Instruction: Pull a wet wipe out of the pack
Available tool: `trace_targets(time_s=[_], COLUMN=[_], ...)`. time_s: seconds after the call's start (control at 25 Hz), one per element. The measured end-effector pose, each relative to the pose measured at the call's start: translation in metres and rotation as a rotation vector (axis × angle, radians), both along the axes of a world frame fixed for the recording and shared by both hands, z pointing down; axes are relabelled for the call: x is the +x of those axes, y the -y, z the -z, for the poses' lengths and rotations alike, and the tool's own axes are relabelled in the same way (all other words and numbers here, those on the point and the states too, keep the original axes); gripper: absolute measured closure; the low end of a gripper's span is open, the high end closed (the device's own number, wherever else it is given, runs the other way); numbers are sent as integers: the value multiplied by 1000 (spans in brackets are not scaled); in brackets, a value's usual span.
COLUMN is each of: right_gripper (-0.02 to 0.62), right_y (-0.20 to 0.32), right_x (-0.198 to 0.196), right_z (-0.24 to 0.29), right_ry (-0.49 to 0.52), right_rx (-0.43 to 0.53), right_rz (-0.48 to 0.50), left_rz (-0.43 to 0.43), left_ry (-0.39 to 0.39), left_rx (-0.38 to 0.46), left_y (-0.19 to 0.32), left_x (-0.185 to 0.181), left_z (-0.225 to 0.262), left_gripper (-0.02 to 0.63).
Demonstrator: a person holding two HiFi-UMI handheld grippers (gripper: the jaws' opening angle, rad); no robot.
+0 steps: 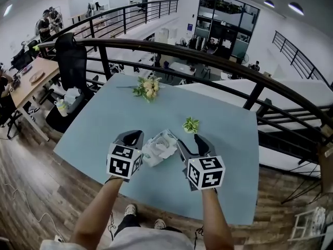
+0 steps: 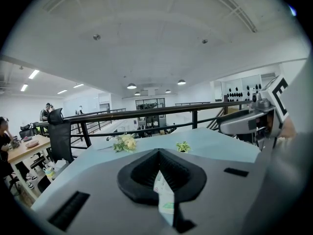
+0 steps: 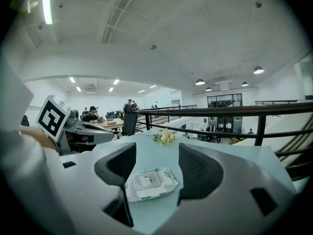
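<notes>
L gripper [image 2: 157,153] jaws together, apparently off the pack. R gripper [image 3: 156,154] jaws apart, empty, wet wipe pack [image 3: 149,182] flat on table [image 1: 104,119] just ahead betw them. Risk: nothing pins pack, so tugging a wipe prob lifts whole pack. Lid side up, long axis across R jaw gap.

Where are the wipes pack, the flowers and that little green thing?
wipes pack [image 3: 146,181]: right gripper view, its lid.
flowers [image 1: 149,87]: head view, the blossoms.
little green thing [image 1: 191,124]: head view, its leaves.
</notes>
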State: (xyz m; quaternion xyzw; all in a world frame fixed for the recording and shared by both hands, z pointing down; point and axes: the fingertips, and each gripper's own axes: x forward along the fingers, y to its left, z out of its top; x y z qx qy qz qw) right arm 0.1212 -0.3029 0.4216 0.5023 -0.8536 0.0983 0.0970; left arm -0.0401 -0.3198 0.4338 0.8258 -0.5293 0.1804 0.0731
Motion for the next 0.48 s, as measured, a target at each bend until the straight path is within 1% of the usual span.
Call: trace_targets(time_s=[0.32, 0.48], right_gripper=[339, 339], right_y=[19, 23], right_x=[-17, -22], right_z=[2, 0], right_ry=[8, 6], right_rx=[-11, -13], right_rz=[-86, -129], left_rz=[-96, -154], left_ry=[-9, -5], left_rx=[-1, 7], left_y=[33, 44], left_x=[-13, -12], left_z=[-3, -1], left_gripper=[614, 614])
